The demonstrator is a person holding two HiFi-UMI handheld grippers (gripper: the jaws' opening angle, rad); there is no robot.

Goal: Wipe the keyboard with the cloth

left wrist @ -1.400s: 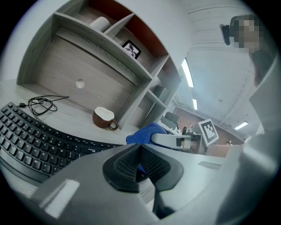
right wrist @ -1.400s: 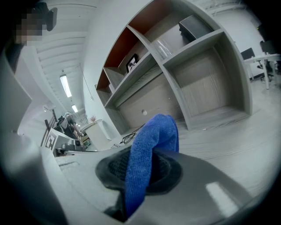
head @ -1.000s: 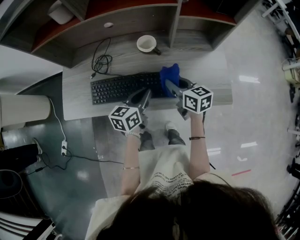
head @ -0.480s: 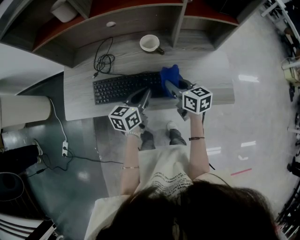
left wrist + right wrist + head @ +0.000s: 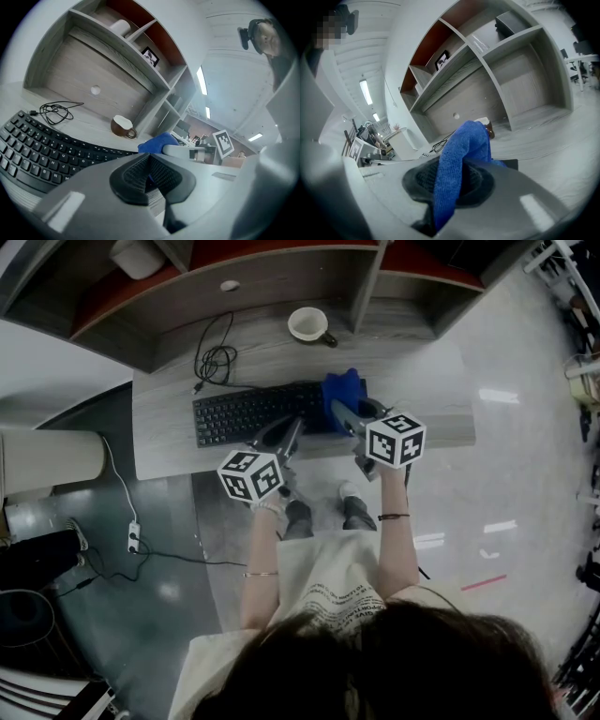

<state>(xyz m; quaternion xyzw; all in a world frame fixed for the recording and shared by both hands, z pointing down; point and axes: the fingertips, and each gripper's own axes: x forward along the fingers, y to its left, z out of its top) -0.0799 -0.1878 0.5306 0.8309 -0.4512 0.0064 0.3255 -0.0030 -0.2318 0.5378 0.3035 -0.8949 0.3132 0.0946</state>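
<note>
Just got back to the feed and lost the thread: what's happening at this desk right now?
A person at a desk holds a gripper in each hand. The right claw is shut on a blue cloth, held at the right end of the black keyboard. The left claw is shut and empty, by the keyboard's front edge. A mug and a coiled cable lie behind the keyboard.

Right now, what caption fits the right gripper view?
Right gripper shut on a blue cloth, desk and shelves behind.
</note>
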